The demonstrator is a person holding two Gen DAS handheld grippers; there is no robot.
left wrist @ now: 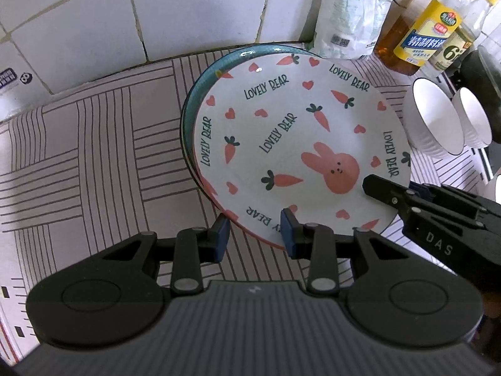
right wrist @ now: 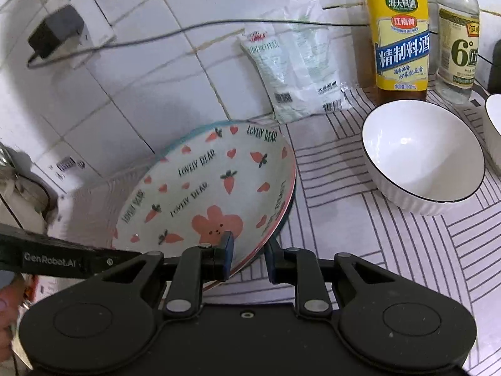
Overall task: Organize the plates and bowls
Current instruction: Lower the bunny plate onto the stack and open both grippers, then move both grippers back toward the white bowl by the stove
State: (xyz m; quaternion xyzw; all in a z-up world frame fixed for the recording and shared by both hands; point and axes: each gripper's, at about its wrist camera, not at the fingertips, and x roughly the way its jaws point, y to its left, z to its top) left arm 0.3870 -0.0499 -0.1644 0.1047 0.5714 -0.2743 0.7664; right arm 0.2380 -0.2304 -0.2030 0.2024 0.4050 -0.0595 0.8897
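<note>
Your left gripper [left wrist: 255, 235] has its jaws clamped on the near rim of the rabbit plate [left wrist: 291, 144]; your right gripper [right wrist: 249, 257] has its jaws clamped on that plate's right rim. The rabbit plate sits on a blue-rimmed plate [left wrist: 200, 81], which peeks out behind it, on the striped table [left wrist: 94, 156] below the tiled wall [left wrist: 94, 15]. Two white bowls [right wrist: 422, 153] stand right of the rabbit plate, apart from it; bottles [right wrist: 400, 37] and a packet [right wrist: 297, 69] behind.
</note>
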